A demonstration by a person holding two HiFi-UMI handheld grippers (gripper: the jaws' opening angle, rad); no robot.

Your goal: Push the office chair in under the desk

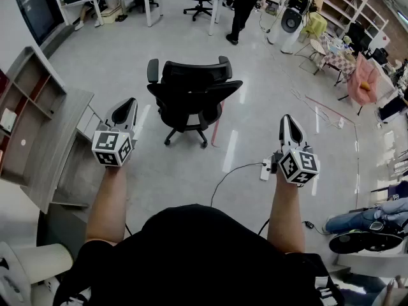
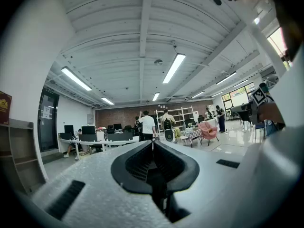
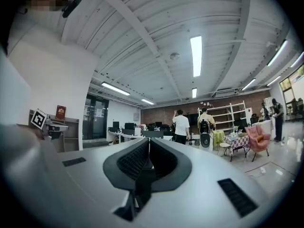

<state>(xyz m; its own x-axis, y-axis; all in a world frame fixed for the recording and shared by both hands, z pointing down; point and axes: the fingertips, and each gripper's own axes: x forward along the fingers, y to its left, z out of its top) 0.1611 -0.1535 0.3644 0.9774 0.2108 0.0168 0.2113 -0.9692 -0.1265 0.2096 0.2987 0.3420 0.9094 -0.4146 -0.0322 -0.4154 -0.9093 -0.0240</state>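
Office chair: black, on castors, alone on open floor ahead, well apart from grey desk at left. Probably rolls freely, fairly heavy, prone to swivel if pushed off-centre; best pressed evenly on stiff backrest. Left gripper, right gripper: jaws together, empty, level, short of chair.

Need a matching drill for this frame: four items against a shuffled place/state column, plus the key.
1. office chair
2. pink armchair
3. power strip
4. left tongs

A. shut, nothing held
B. white, on the floor, cable attached
C. black, middle of the open floor
D. right edge of the head view

Pairs: 1-C, 2-D, 3-B, 4-A
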